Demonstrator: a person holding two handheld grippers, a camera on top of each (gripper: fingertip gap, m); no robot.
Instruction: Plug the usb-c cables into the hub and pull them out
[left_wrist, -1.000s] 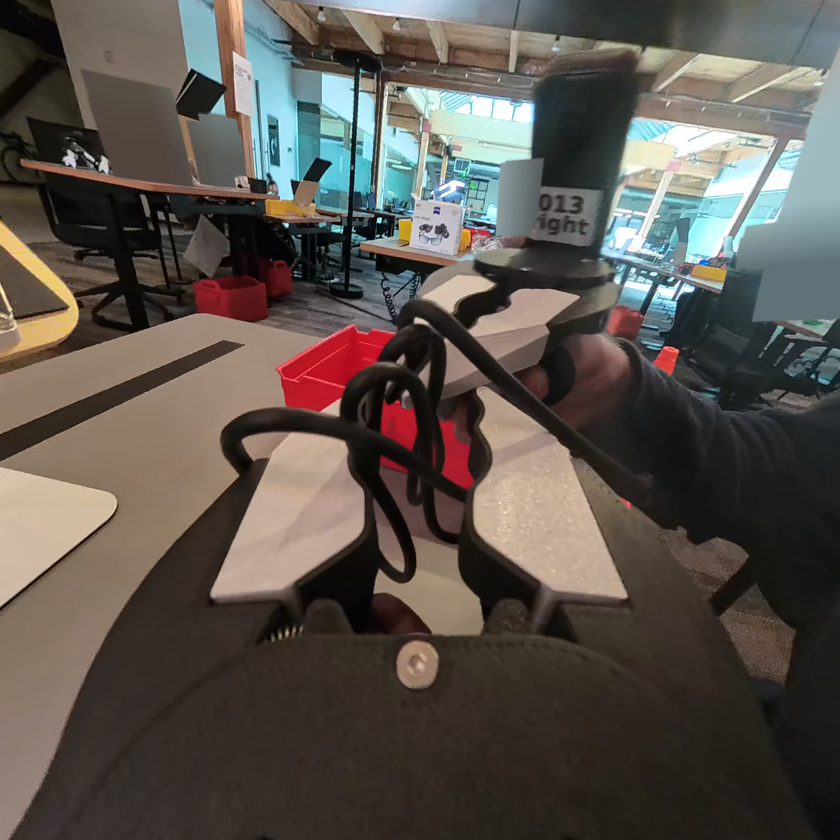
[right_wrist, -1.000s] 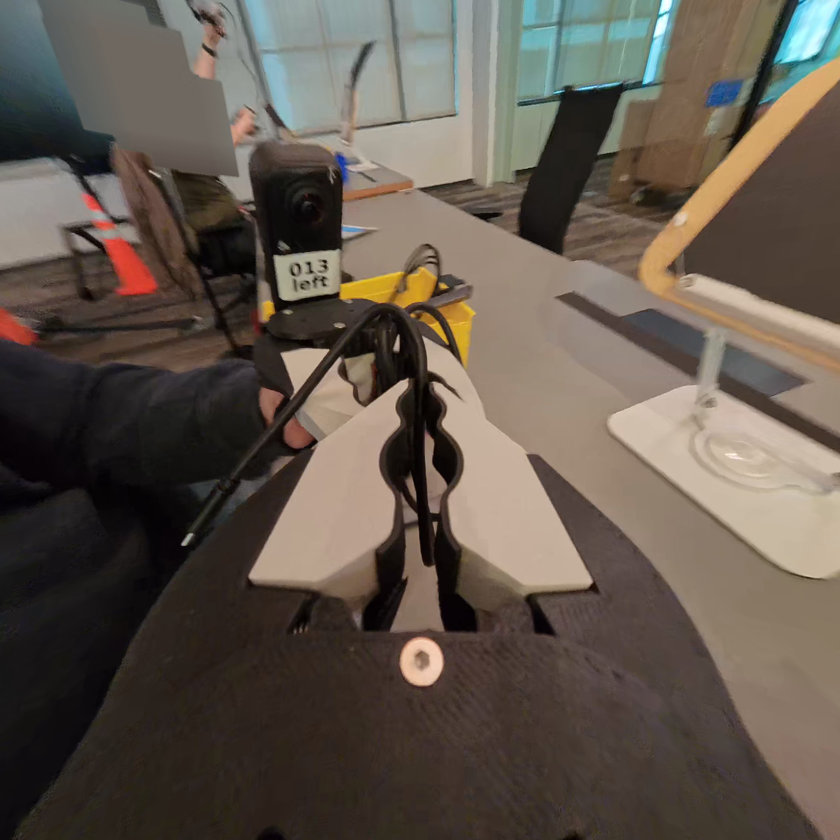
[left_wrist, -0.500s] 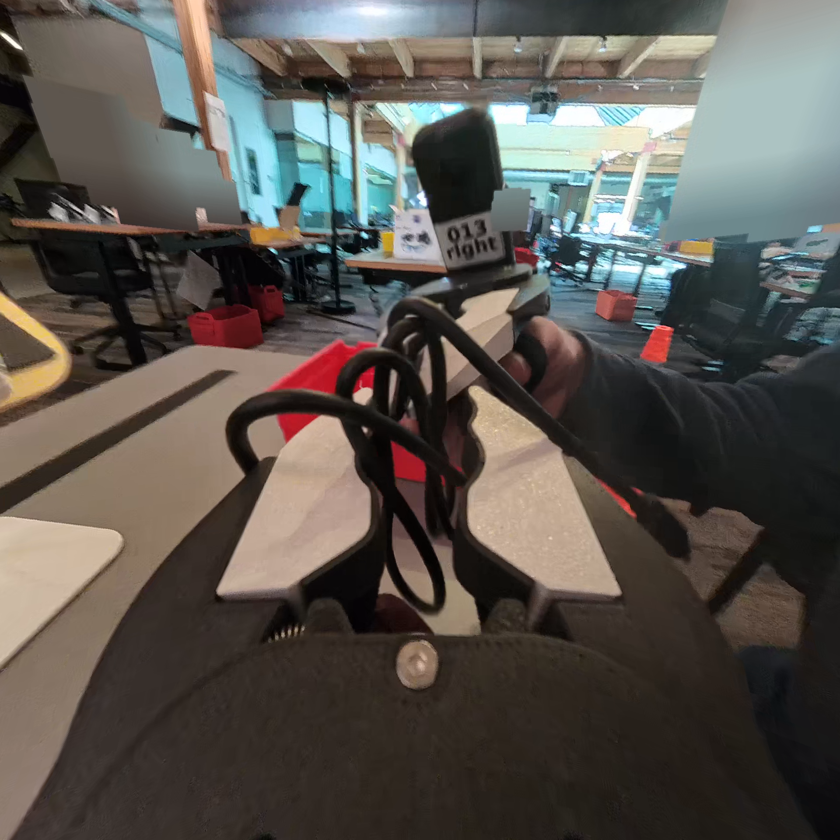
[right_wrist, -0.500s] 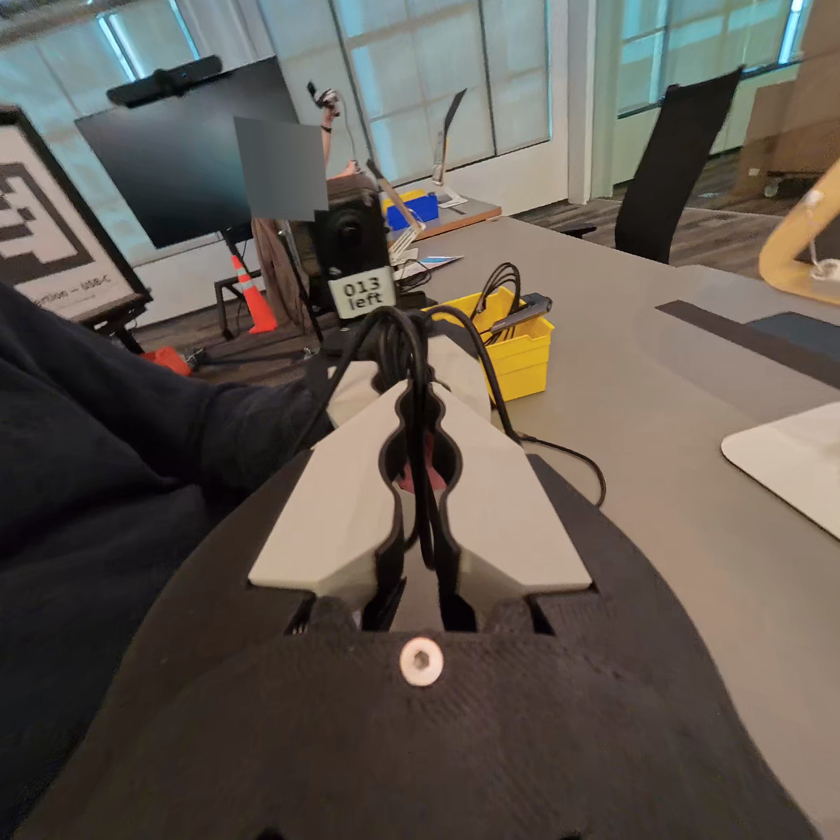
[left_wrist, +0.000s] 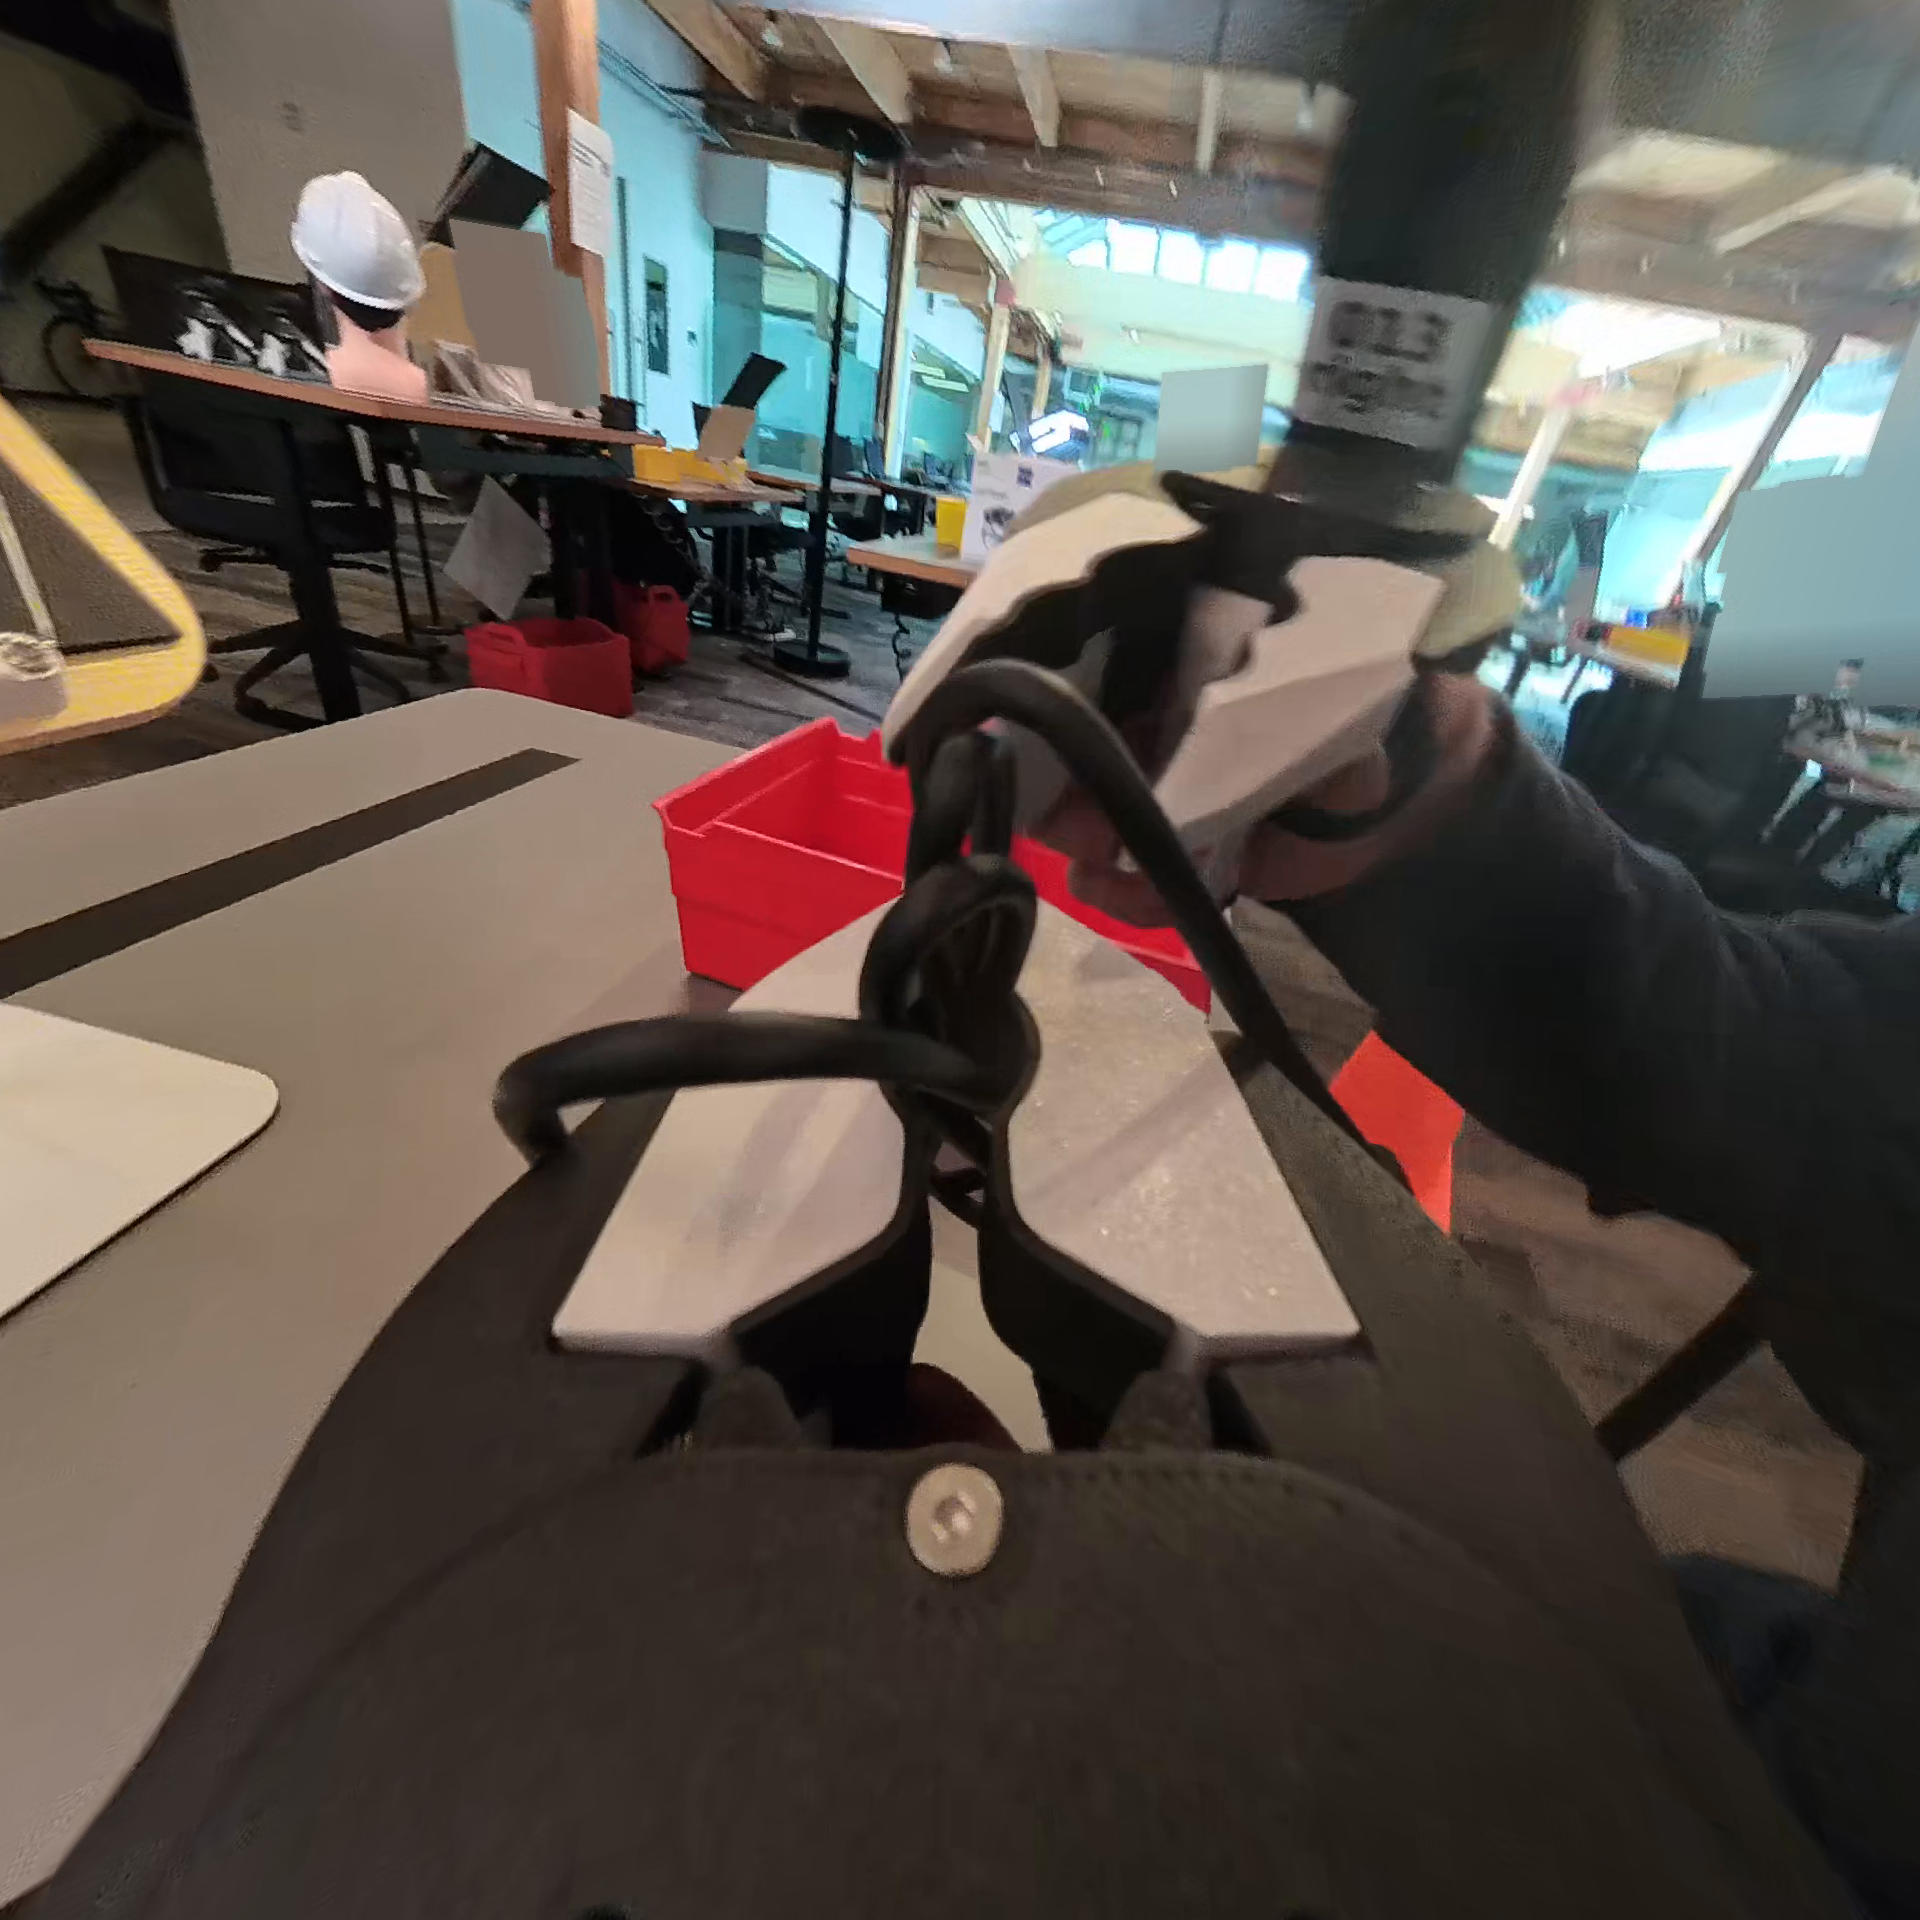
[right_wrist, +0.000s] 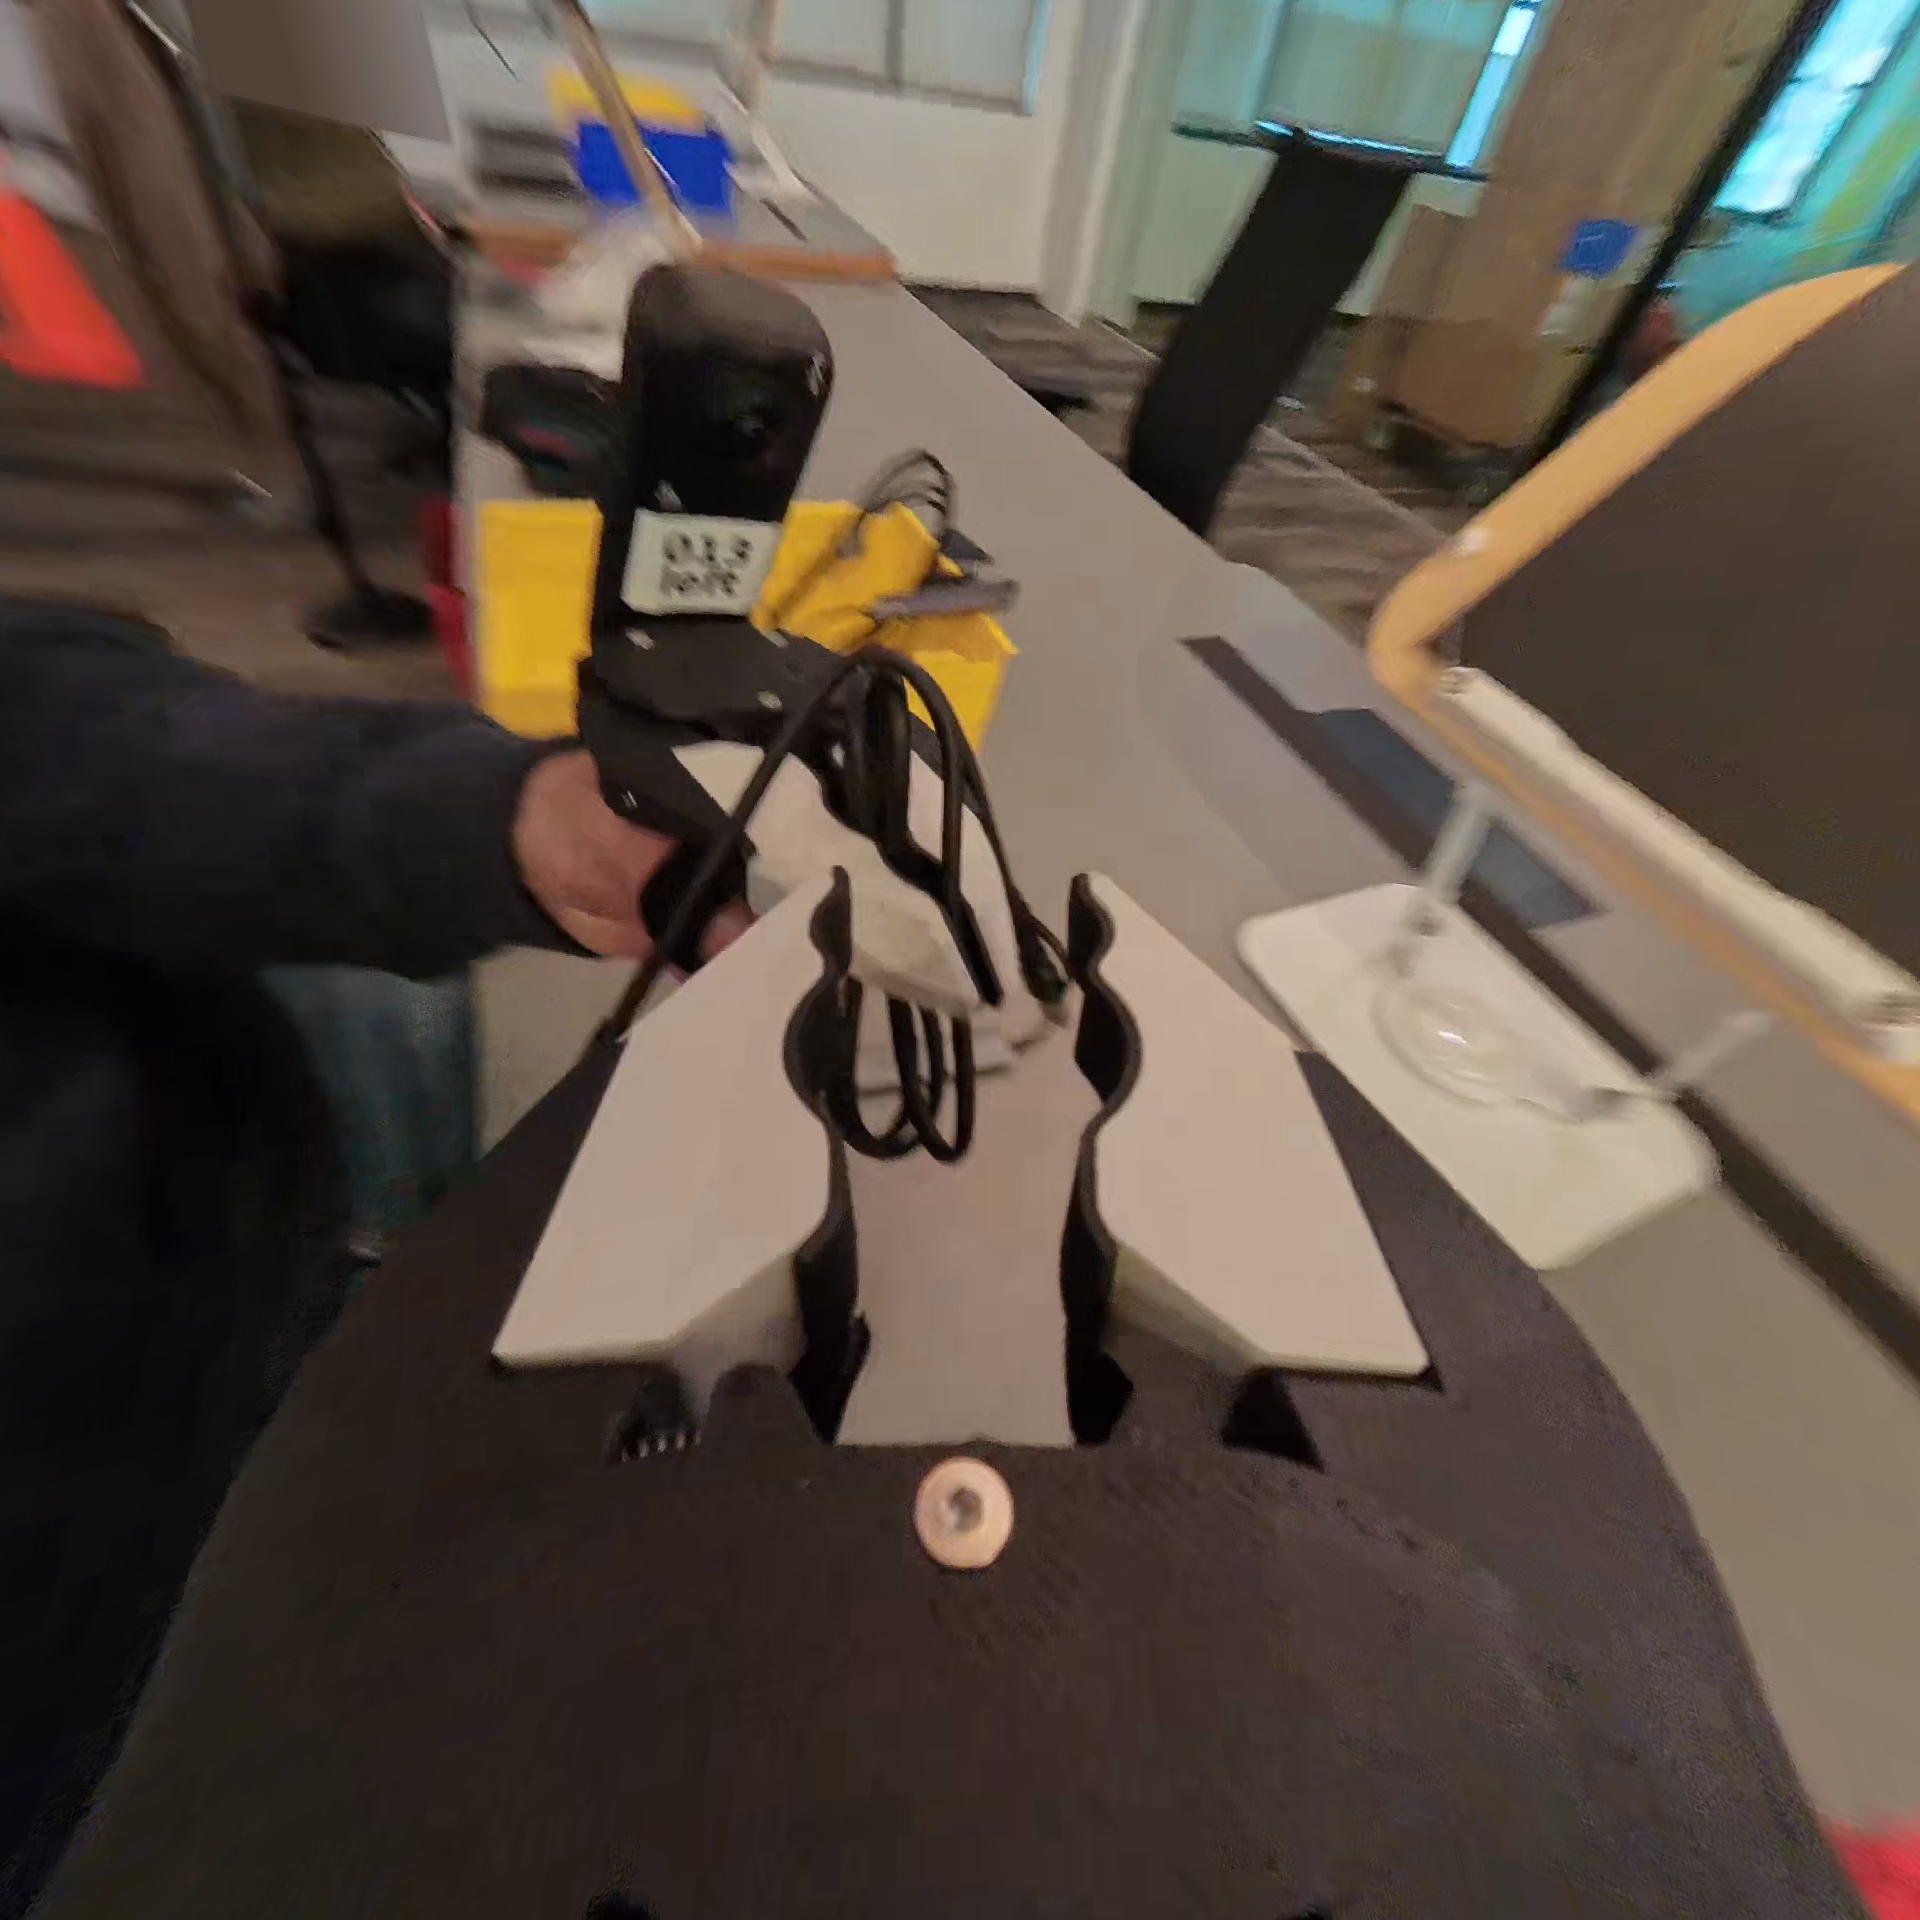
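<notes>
The left gripper (left_wrist: 951, 997) has its jaws pressed nearly together on a bundle of black USB-C cables (left_wrist: 951, 966), several strands pinched at once just ahead of its fingertips. One strand arcs out to its left in a stiff loop, another climbs up and forward to the right gripper (left_wrist: 1164, 665), which hangs just beyond and above it.

Seen from its own camera, the right gripper (right_wrist: 956, 997) stands with its jaws wide apart and grips nothing; the cable loops (right_wrist: 914, 1081) dangle in the gap between its fingers without being squeezed. One plug end (right_wrist: 1044, 977) hangs near its right finger, though blur makes the detail uncertain.

The cables look light and limp yet springy: they hold their coil shape, so a bundle will likely tangle and swing rather than point anywhere. A hold on the mid-strand gives no control of the tip. The better place is probably the rigid moulded plug housing, taken square, so that it can be pushed straight into a port without bending the cable behind it.

A red bin (left_wrist: 790, 852) sits on the grey table (left_wrist: 364, 935) ahead of the left gripper, a yellow bin (right_wrist: 883, 582) with more cables beyond the right. No hub shows clearly.
</notes>
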